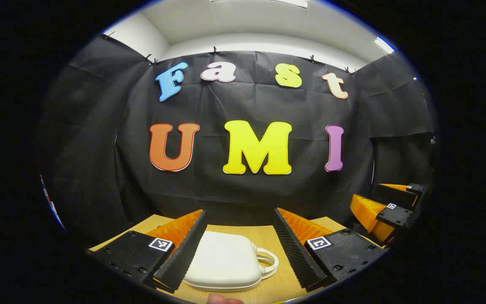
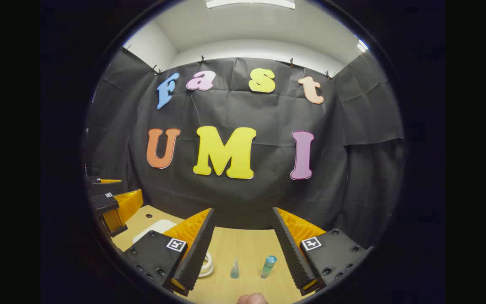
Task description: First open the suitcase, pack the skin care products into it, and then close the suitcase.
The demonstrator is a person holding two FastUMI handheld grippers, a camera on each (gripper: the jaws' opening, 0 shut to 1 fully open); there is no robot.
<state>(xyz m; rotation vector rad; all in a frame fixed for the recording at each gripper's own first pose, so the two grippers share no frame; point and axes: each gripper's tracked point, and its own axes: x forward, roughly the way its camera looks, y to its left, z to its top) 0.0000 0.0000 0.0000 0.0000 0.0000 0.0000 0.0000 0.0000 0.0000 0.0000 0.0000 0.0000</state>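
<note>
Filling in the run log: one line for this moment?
suitcase: closed on table | two bottles beside it | left gripper: open | right gripper: open

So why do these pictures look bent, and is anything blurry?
Left gripper view: the fisheye bows the wall's edges; the suitcase is sharp under even ceiling light. Right gripper view: same bowing; the two small bottles look slightly soft, without glare.

White hard-shell suitcase (image 1: 222, 261): closed, lying flat on the wooden table (image 1: 268, 236), loop handle to its right. Two skin care items well to its right: small clear cone-shaped bottle (image 2: 234, 269) upright; teal-capped tube (image 2: 268, 266) just beside it, tilted.
</note>
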